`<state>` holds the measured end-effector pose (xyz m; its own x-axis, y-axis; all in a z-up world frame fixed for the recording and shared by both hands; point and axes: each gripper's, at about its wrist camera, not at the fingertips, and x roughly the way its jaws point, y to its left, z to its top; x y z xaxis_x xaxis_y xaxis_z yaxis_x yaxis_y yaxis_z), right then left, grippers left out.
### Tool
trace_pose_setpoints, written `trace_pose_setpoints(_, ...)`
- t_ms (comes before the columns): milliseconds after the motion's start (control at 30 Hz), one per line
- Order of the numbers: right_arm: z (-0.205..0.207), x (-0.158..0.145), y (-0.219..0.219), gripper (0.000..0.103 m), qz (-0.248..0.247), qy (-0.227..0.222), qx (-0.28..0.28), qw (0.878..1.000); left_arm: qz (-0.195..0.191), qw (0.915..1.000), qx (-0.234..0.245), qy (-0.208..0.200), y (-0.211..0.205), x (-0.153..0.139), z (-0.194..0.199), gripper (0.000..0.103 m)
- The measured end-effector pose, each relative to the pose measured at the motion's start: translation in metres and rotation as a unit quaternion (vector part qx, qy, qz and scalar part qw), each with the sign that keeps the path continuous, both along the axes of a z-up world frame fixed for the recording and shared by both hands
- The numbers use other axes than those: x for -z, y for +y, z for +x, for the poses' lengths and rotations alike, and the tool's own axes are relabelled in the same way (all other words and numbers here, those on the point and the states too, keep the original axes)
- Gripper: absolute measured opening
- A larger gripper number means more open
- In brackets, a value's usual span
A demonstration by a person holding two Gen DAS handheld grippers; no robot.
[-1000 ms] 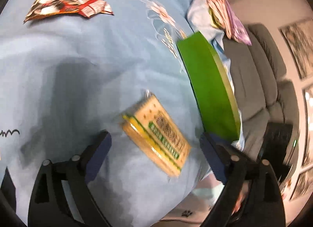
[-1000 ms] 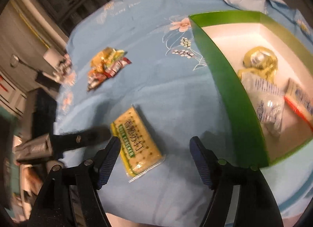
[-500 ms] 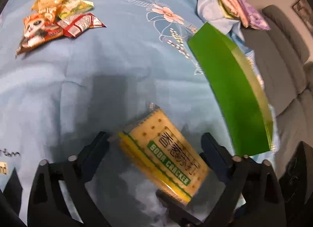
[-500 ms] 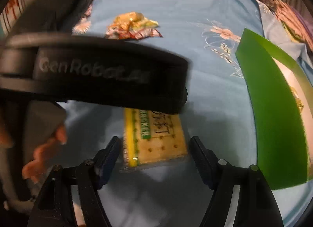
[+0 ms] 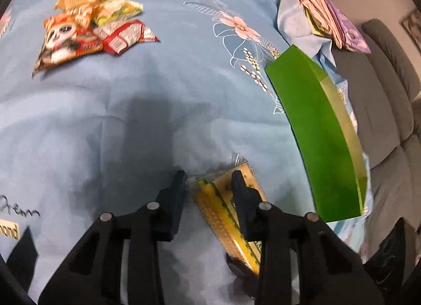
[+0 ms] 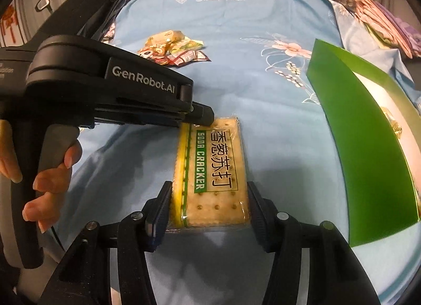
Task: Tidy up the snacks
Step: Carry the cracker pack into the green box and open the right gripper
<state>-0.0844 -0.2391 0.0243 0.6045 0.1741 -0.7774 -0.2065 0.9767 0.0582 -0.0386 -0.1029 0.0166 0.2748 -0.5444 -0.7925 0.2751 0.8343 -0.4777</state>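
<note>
A yellow and green soda cracker packet (image 6: 210, 168) lies on the blue bedsheet (image 6: 263, 99). My right gripper (image 6: 209, 199) spans the packet's near end, its jaws closing with both pads against the long sides. My left gripper (image 5: 208, 184) comes in from the left, and its tip (image 6: 202, 115) meets the packet's far left corner. Its jaws are closing on that corner of the packet (image 5: 215, 213), one finger on the wrapper edge and the other on the top face. A green box (image 6: 368, 152) stands to the right of the packet.
A pile of small snack packets (image 5: 86, 28) lies farther back on the sheet. Folded cloths (image 5: 331, 15) are stacked at the back right, with a grey sofa (image 5: 381, 94) beyond the bed edge. A hand (image 6: 47, 181) holds the left gripper's handle. A gold wrapper (image 6: 392, 120) shows inside the box.
Both grippers have narrowed around the cracker packet. The left one swung in over its far corner, and the right one rolled level and came down across its near end.
</note>
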Motion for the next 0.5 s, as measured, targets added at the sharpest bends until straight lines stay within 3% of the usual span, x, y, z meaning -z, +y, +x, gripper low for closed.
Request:
trace_pose_setpoints(133, -0.002, -0.005, -0.011, 0.056, 0.035, -0.003, 0.010, 0.999, -0.030, 0.9993, 0.001, 0.024, 0.006, 0.000, -0.001, 0.035)
trace_pose_setpoints(267, -0.001, -0.012, -0.019, 0.056, 0.078, -0.013, 0.022, 0.997, -0.055, 0.9974, 0.002, 0.046, 0.009, 0.000, -0.003, 0.048)
trace_pose_setpoints(500, 0.000, -0.005, 0.000, 0.056, 0.095, -0.013, 0.004, 0.995, -0.062, 0.9970, -0.008, 0.045, 0.008, 0.000, -0.007, 0.040)
